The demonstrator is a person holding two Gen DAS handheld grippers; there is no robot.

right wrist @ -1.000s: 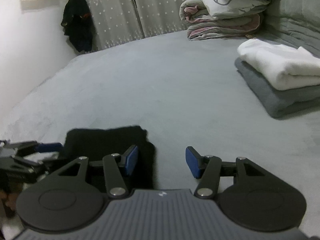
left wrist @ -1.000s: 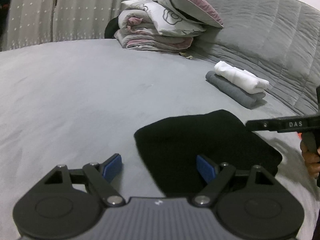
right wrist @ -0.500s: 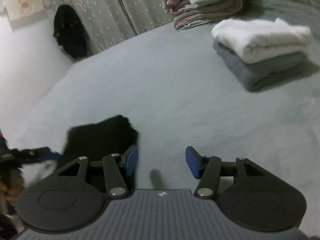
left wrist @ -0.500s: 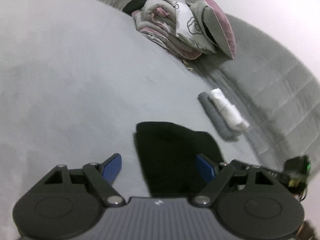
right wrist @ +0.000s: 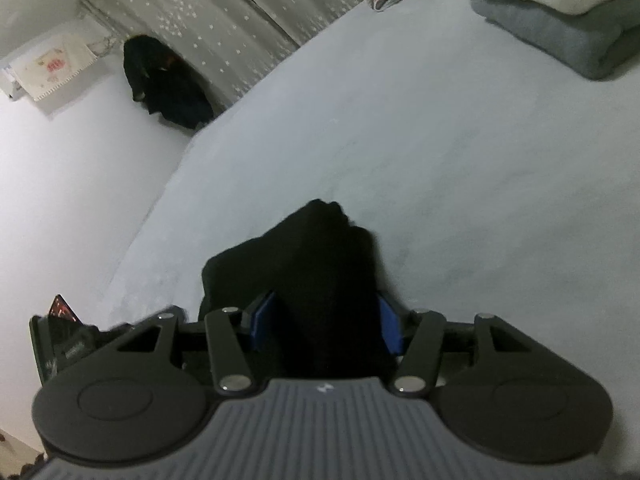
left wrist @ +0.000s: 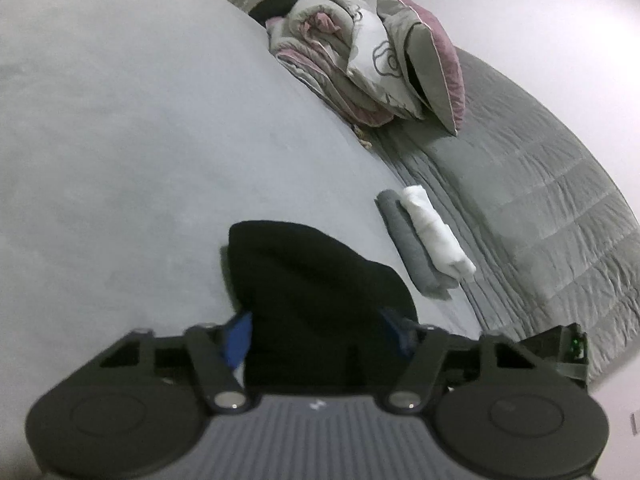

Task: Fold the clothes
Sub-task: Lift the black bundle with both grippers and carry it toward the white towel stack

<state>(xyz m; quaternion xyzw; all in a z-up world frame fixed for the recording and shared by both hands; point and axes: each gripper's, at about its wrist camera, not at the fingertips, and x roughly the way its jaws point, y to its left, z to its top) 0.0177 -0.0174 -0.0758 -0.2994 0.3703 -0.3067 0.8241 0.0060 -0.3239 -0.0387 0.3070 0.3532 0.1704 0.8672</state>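
Already, a good part of the work appears done: on the grey bed cover [left wrist: 120,168], which fills most of both views, a folded grey garment [left wrist: 408,248] is seen lying near the quilted headboard side with a folded white garment [left wrist: 434,232] stacked on top of it. Further back, a heap of bedding and pillows [left wrist: 372,68] is piled, and it is judged to be no part of the task. What is left, as far as can be told, is the black garment [left wrist: 316,292], which lies on the cover close to the near edge, well apart from the finished stack, bunched into a thick compact shape and judged part-folded.

Both tools are tilted downward over this garment and rolled to one side, so the bed appears slanted. Black cloth is framed between the blue pads of the left gripper [left wrist: 320,332], whose jaws are closing at about half width; whether the pads already press on it cannot be told. The right gripper [right wrist: 326,328] is held at a similar middling width with the other end of the cloth bulging between its pads and, it seems, touched on both sides.
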